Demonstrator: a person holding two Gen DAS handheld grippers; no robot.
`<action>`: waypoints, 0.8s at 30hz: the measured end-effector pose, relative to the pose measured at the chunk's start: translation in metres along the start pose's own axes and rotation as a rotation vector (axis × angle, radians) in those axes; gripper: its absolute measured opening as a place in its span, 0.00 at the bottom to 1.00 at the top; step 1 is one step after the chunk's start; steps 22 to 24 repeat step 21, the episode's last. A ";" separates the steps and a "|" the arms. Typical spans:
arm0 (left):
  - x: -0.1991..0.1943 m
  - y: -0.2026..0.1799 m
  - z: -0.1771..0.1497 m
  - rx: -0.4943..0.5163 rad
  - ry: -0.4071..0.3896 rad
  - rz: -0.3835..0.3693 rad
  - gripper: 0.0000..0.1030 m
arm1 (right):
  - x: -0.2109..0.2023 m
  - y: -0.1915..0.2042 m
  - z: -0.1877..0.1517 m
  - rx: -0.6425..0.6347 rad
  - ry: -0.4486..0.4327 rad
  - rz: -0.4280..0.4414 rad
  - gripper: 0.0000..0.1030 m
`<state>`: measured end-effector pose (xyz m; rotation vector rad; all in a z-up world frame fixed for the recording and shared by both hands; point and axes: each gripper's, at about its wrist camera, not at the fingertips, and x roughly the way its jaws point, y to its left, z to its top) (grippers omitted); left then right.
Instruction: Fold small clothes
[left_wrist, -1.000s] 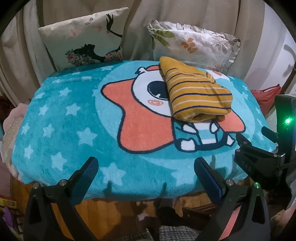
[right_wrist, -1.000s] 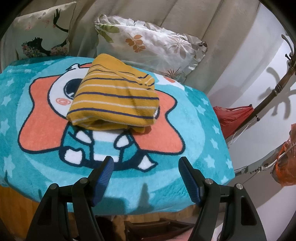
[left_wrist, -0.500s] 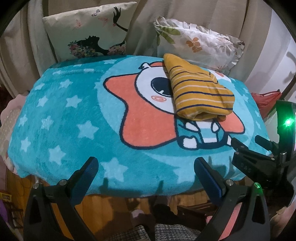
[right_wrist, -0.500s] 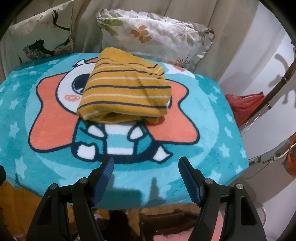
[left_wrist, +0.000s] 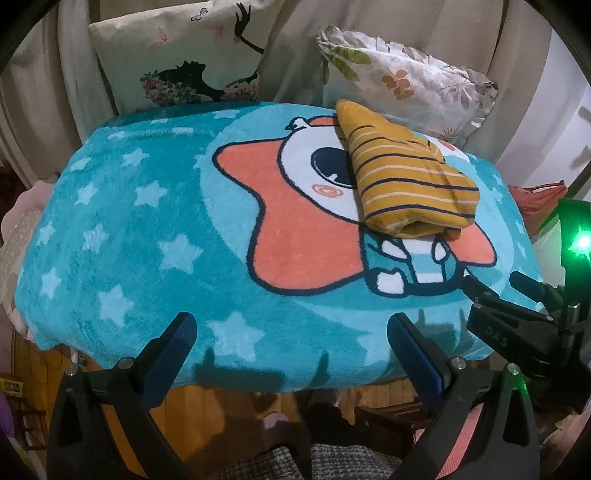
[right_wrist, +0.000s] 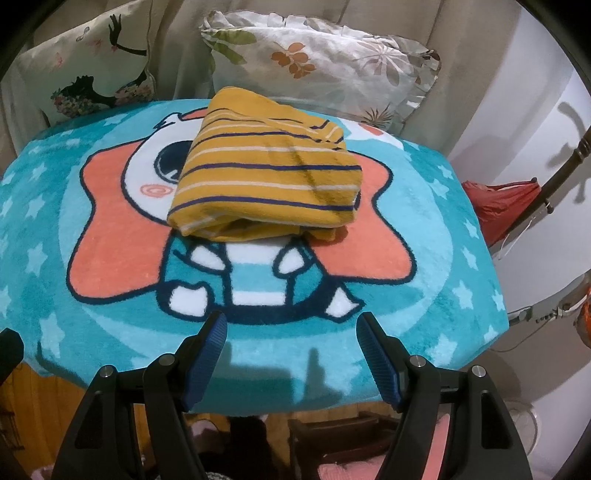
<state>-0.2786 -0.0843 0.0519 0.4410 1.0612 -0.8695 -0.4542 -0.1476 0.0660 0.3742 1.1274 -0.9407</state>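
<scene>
A folded mustard-yellow garment with navy and white stripes (left_wrist: 402, 181) lies on the teal star blanket (left_wrist: 129, 229), over the cartoon print, right of centre; it also shows in the right wrist view (right_wrist: 269, 177). My left gripper (left_wrist: 290, 338) is open and empty, above the blanket's near edge, well short of the garment. My right gripper (right_wrist: 291, 336) is open and empty at the near edge, straight in front of the garment. The right gripper's black body shows at the right of the left wrist view (left_wrist: 517, 325).
Two cushions (left_wrist: 177, 59) (right_wrist: 321, 62) lean against the curtain behind the blanket. A red bag (right_wrist: 502, 199) hangs off the right side by a dark wooden pole (right_wrist: 569, 162). Wooden furniture and the floor lie below the near edge (left_wrist: 229, 402).
Both grippers have drawn back and lifted slightly from the blanket; the garment sits a little farther up in both views. Jaws stay open, garment unmoved.
</scene>
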 end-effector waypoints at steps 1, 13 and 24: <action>0.001 0.001 0.000 -0.003 0.004 -0.001 1.00 | 0.000 0.000 0.000 -0.001 0.001 0.000 0.74; 0.017 0.010 0.002 -0.043 0.046 -0.012 1.00 | 0.004 0.011 0.005 -0.032 0.005 -0.004 0.74; 0.028 0.009 0.005 -0.066 0.071 -0.018 1.00 | 0.008 0.008 0.008 -0.052 0.016 -0.027 0.74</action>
